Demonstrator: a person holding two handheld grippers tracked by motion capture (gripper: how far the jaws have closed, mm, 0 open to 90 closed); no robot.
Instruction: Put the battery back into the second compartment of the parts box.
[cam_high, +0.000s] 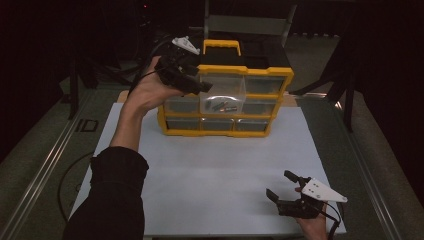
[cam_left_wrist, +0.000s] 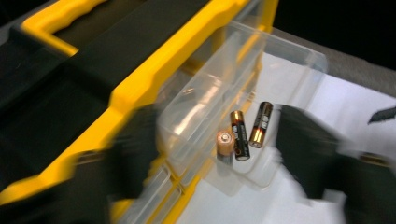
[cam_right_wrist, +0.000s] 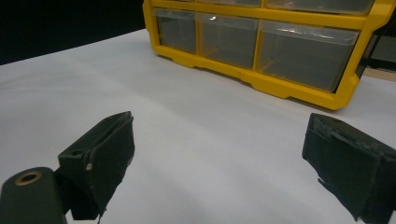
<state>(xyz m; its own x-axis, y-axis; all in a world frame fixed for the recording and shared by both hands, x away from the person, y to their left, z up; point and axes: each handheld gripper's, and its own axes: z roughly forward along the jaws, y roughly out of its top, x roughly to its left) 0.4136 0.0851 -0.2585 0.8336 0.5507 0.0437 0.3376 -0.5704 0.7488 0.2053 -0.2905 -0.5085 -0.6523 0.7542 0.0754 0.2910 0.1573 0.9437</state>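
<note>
**High view: left gripper over the open drawer**

High view shows the yellow organizer (cam_high: 227, 95) at the table's far side, its clear middle drawer (cam_high: 223, 102) pulled out. Left gripper (cam_high: 196, 84), jaws spread and empty, hangs over three batteries (cam_left_wrist: 243, 134) inside, wrist bent. Right gripper (cam_high: 286, 186) rests open near the table's front edge.

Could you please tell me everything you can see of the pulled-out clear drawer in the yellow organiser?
The clear drawer looks like transparent, glossy plastic with thin walls and rounded corners. It stands pulled out of the yellow organiser, in the middle of its upper rows. Three batteries lie on its floor. The left gripper hovers above it, jaws apart, blurred.
</note>
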